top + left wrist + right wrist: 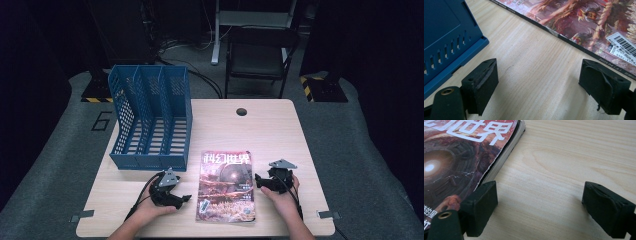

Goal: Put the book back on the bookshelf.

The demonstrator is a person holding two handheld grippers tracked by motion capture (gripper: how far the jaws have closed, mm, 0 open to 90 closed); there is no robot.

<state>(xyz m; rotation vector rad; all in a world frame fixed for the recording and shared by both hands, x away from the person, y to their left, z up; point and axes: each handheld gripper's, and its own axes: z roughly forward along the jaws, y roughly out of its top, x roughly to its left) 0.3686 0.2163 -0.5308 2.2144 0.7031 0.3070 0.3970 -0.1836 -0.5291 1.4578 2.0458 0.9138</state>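
the magazine (227, 186) lies flat, cover up, low in the middle of the high view, on the wooden table (280, 130). the blue file rack (150, 117) stands well apart from it toward the upper left, its three slots empty as far as the picture shows.

the left gripper (186, 198) rests at the magazine's left edge and the right gripper (257, 180) at its right edge — each with jaws apart and nothing between them but bare table. in the right gripper view the magazine's open page edge (506, 151) sits just beside the left-hand jaw.

this looks like the approach, before any grip. the next move likely calls for getting a jaw under an edge of the flat magazine — probably the page side — then clamping and lifting it toward a slot in the rack.
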